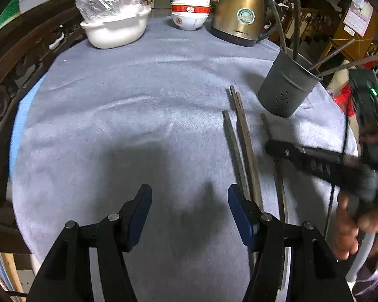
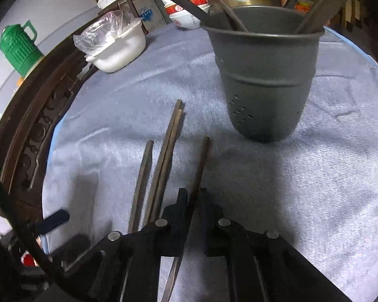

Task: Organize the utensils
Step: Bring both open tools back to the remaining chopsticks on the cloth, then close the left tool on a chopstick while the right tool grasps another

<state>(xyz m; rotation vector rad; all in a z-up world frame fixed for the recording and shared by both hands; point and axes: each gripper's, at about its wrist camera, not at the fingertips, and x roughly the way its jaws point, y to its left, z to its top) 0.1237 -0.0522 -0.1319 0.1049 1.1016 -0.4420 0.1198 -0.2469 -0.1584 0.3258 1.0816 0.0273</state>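
The right claw (image 2: 192, 193) was closed on a single dark chopstick (image 2: 201, 161) that lay on the grey-blue cloth of the worktop (image 2: 113, 115), though blur left it hard to say whether the stick had lifted off the cloth. Three more chopsticks (image 2: 163, 151) lay side by side just left of it, all pointing toward the far edge, with the grey perforated holder (image 2: 264, 80) standing upright near the right edge and already carrying several utensils. The left claw (image 1: 189, 198) hung open and empty over bare cloth near the front edge.
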